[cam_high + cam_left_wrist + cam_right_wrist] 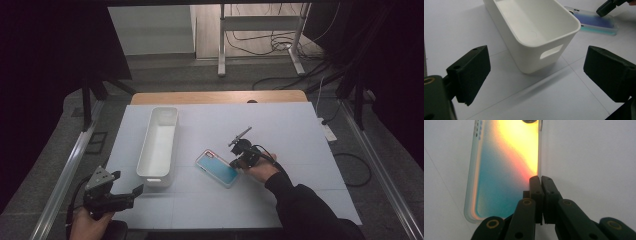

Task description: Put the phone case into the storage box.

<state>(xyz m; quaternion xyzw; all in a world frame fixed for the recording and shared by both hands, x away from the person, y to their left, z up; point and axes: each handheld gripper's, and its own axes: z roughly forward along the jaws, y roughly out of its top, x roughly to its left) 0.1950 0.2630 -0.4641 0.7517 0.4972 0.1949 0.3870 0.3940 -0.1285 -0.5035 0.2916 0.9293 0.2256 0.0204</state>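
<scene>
Already the right gripper [541, 180] has its jaws pinched together on the long edge of the phone case [506, 167], while the left gripper [536, 75] waits wide open, holding nothing, facing the white bin [534, 27]. With so thin a bite on one rim, I judge the case could twist, sag or slip free as it lifts. It lies flat on the white table [300, 150], just beside the bin, a translucent shell shading from teal through pink to yellow.

The right gripper [541, 178] is covering the phone case's [504, 170] near corner, and the frame is cutting off its far end.
</scene>
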